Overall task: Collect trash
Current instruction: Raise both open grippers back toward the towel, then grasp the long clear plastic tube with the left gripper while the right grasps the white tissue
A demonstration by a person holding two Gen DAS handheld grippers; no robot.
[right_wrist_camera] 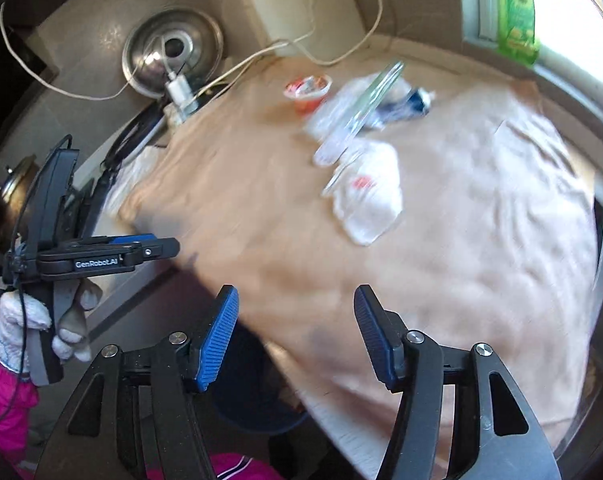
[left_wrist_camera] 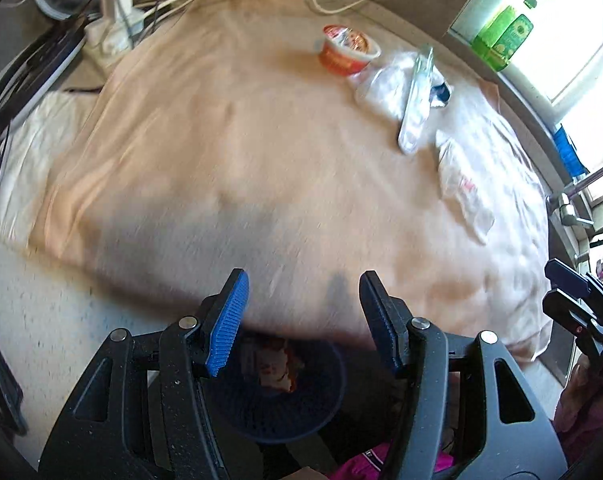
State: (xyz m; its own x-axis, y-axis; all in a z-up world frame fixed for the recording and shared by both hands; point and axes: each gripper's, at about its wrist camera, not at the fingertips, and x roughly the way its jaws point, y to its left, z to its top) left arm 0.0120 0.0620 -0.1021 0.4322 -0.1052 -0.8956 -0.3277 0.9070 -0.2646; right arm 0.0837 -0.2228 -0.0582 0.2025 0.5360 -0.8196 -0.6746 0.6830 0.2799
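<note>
Both grippers hang empty above a desk draped in peach cloth, with the trash lying at the upper right of both frames.

The left gripper (left_wrist_camera: 301,304) has its blue-padded jaws spread with nothing between them; the right gripper (right_wrist_camera: 295,320) likewise stands apart and empty. On the peach cloth (left_wrist_camera: 221,140) lie an orange-and-white plastic cup (left_wrist_camera: 347,50), a crumpled clear plastic bottle (left_wrist_camera: 415,100) just beside it, and a white crumpled wrapper with red print (left_wrist_camera: 465,188) lower right of the bottle. At the bottom centre, below the desk edge, sits a dark blue round mesh bin (left_wrist_camera: 285,396) with a piece of rubbish inside. A white-gloved hand (right_wrist_camera: 25,320) grips the left tool at the left edge of the right wrist view.
</note>
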